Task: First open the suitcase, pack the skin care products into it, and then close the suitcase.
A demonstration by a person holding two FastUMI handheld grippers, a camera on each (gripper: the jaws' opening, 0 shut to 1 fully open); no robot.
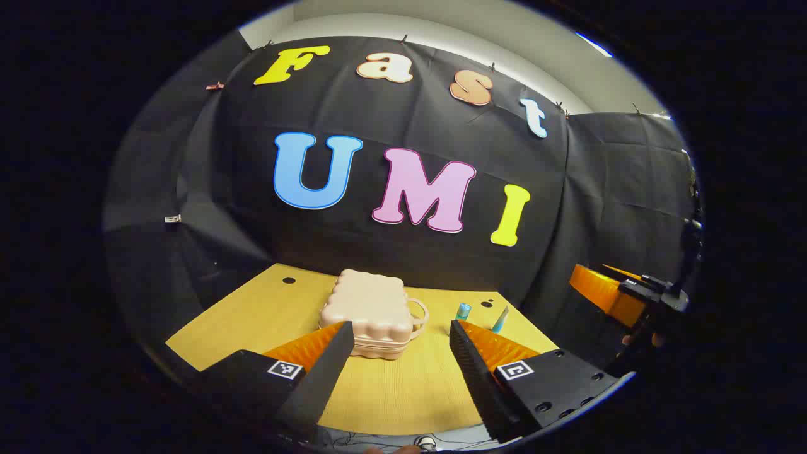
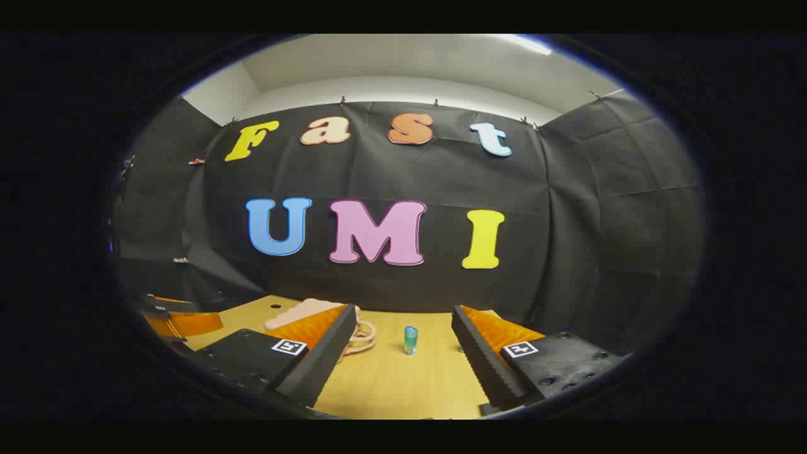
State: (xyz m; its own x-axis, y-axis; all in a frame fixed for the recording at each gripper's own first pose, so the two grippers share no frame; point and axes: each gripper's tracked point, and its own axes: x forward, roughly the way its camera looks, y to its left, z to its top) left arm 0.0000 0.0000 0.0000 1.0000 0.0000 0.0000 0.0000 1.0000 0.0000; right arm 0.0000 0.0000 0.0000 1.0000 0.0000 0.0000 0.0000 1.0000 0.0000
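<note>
Starting stage, nothing packed. Suitcase (image 1: 372, 313): closed, mid-table (image 1: 403, 391). Bottle (image 1: 463, 310) & tube (image 1: 501, 320): upright, just right of it. Left gripper (image 1: 398, 359), right gripper (image 2: 403, 353): both spread wide, empty, short of items.

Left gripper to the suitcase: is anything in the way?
Nothing visible. The left gripper is open, with bare table between it and the closed pink suitcase. The blue bottle stands off beside the suitcase handle.

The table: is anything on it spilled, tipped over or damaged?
Nothing stands out. The pink suitcase lies flat and closed on the wooden table; the small blue bottle stands upright beside it, with no spill around it.
</note>
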